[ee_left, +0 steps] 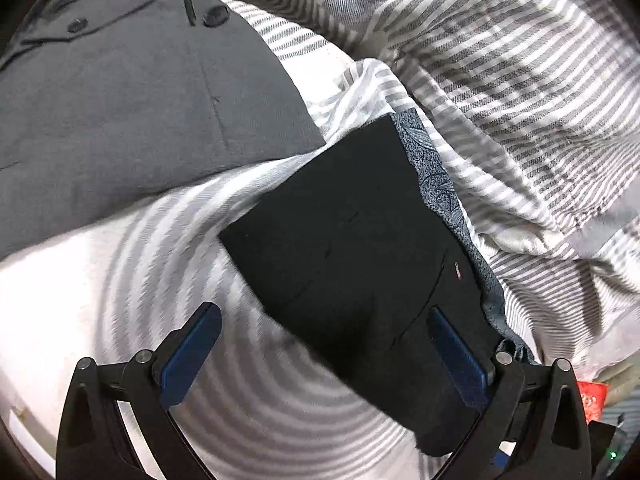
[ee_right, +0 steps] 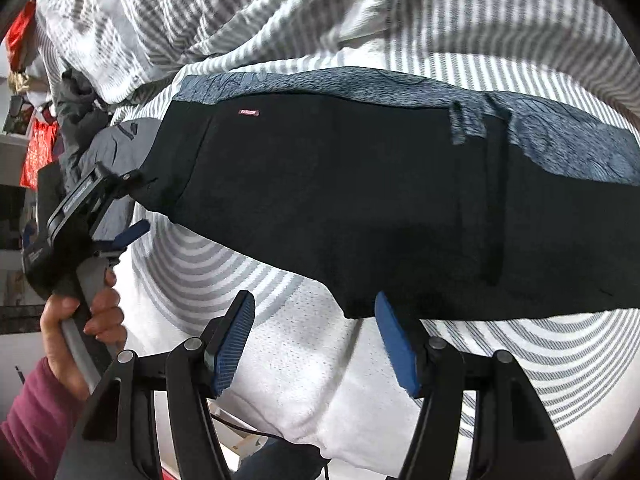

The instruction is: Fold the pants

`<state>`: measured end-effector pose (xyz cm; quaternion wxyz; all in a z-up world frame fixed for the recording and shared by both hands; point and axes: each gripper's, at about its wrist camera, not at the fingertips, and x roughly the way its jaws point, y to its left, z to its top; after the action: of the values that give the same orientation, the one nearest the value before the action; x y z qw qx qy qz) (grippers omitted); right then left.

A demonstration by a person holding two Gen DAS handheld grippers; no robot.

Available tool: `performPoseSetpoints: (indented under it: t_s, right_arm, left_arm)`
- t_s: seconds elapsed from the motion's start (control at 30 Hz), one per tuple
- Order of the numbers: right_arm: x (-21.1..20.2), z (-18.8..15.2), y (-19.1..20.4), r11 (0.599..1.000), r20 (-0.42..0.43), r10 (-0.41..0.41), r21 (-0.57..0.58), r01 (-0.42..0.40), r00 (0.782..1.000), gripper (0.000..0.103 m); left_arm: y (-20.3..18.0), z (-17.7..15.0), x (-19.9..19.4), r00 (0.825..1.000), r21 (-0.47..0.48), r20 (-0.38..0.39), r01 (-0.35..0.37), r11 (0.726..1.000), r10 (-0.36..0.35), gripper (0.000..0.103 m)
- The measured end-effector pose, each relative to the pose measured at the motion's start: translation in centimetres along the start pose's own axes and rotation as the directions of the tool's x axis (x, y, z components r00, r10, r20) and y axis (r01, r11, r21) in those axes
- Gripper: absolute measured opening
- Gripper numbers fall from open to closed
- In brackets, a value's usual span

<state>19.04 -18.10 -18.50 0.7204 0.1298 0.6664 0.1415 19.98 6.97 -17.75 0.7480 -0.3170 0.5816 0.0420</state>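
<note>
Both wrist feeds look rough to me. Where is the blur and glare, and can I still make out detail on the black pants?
Left wrist: striped mattress smeared by motion blur, blown out white at left; black pants nearly featureless, only faint seams and a small red tag. Right wrist: striped bedding along the top is blurred; pants sharper, still very dark. Both bend strongly at the edges.

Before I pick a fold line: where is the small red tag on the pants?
The red tag shows in the right wrist view at upper left of the black pants, just below the blue patterned band, toward the end nearest the left gripper.
</note>
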Motion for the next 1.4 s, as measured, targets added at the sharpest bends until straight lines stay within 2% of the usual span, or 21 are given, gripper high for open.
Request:
performPoseSetpoints:
  t_s: [0.07,0.17,0.2,0.3,0.33,0.37,0.4,0.43,0.47,0.53,0.6,0.7,0.8,0.9,1.1,1.27,1.4]
  right_arm:
    - [0.2,0.3,0.2,1.000,-0.004,-0.001,-0.006,0.001,1.000,0.067]
    - [0.2,0.6,0.3,1.000,-0.005,0.003,-0.006,-0.003,1.000,0.067]
    - [0.2,0.7,0.4,1.000,-0.003,0.005,-0.006,-0.005,1.000,0.067]
    - [0.0,1.1,0.5,1.000,0.007,0.015,-0.014,-0.014,1.000,0.067]
    - [-0.1,1.3,0.6,1.000,0.012,0.017,-0.017,-0.017,1.000,0.067]
    - [-0.2,1.6,0.6,1.000,0.014,0.019,-0.019,-0.018,1.000,0.067]
    - [-0.2,1.9,0.6,1.000,0.016,0.022,-0.020,-0.021,1.000,0.067]
    - [-0.3,2.2,0.7,0.999,0.018,0.025,-0.020,-0.025,1.000,0.067]
    - [-0.4,2.6,0.7,0.999,0.021,0.029,-0.020,-0.028,0.999,0.067]
    - [-0.6,3.6,0.9,0.999,0.029,0.034,-0.025,-0.033,0.999,0.067]
    - [-1.0,4.7,1.3,0.999,0.036,0.041,-0.032,-0.040,0.999,0.067]
    - [-1.4,7.0,2.2,0.997,0.034,0.066,-0.047,-0.064,0.997,0.067]
    - [-1.4,9.6,3.6,0.993,0.009,0.107,-0.048,-0.106,0.994,0.067]
    - [-0.8,12.3,5.7,0.989,-0.037,0.135,-0.062,-0.137,0.990,0.075]
    - [2.4,16.5,12.4,0.969,-0.166,0.160,-0.163,-0.187,0.973,0.076]
    - [6.2,18.5,17.1,0.952,-0.268,0.148,-0.222,-0.210,0.952,0.076]
    - [9.4,18.9,19.9,0.940,-0.350,0.099,-0.274,-0.203,0.932,0.077]
  left_arm:
    - [0.1,0.3,0.5,1.000,-0.003,-0.010,0.012,1.000,-0.012,0.096]
    - [-0.3,0.7,1.0,1.000,-0.005,-0.009,0.025,1.000,-0.025,0.095]
    - [-0.7,0.8,1.1,0.999,0.004,-0.007,0.033,0.999,-0.033,0.086]
    - [-1.2,1.1,1.6,1.000,0.012,-0.015,0.011,1.000,-0.011,0.079]
    - [-1.2,1.2,1.7,1.000,0.012,-0.009,0.001,1.000,-0.001,0.074]
    - [-1.3,1.2,1.7,1.000,0.016,-0.003,-0.024,1.000,0.024,0.061]
    - [-1.3,1.2,1.7,0.999,0.021,0.003,-0.050,0.999,0.050,0.054]
    - [-1.1,1.2,1.5,0.999,0.019,0.009,-0.047,0.999,0.047,0.051]
    - [-1.1,1.2,1.3,0.999,0.025,0.021,-0.047,0.999,0.046,0.043]
    - [-1.4,1.1,0.6,0.997,0.074,0.046,-0.064,0.995,0.061,0.035]
    - [-3.1,0.5,-0.3,0.990,0.182,0.096,-0.115,0.977,0.099,0.032]
    - [-5.1,-0.5,-1.2,0.978,0.291,0.160,-0.175,0.941,0.133,0.030]
    - [-6.1,-0.9,-1.6,0.970,0.340,0.195,-0.206,0.918,0.145,0.030]
    - [-6.6,-1.3,-1.9,0.964,0.378,0.218,-0.226,0.898,0.151,0.030]
    - [-7.6,-2.3,-2.2,0.953,0.458,0.260,-0.261,0.849,0.153,0.030]
    - [-7.8,-2.7,-2.5,0.950,0.494,0.279,-0.267,0.828,0.140,0.030]
    - [-8.1,-2.9,-2.4,0.946,0.524,0.294,-0.276,0.806,0.134,0.030]
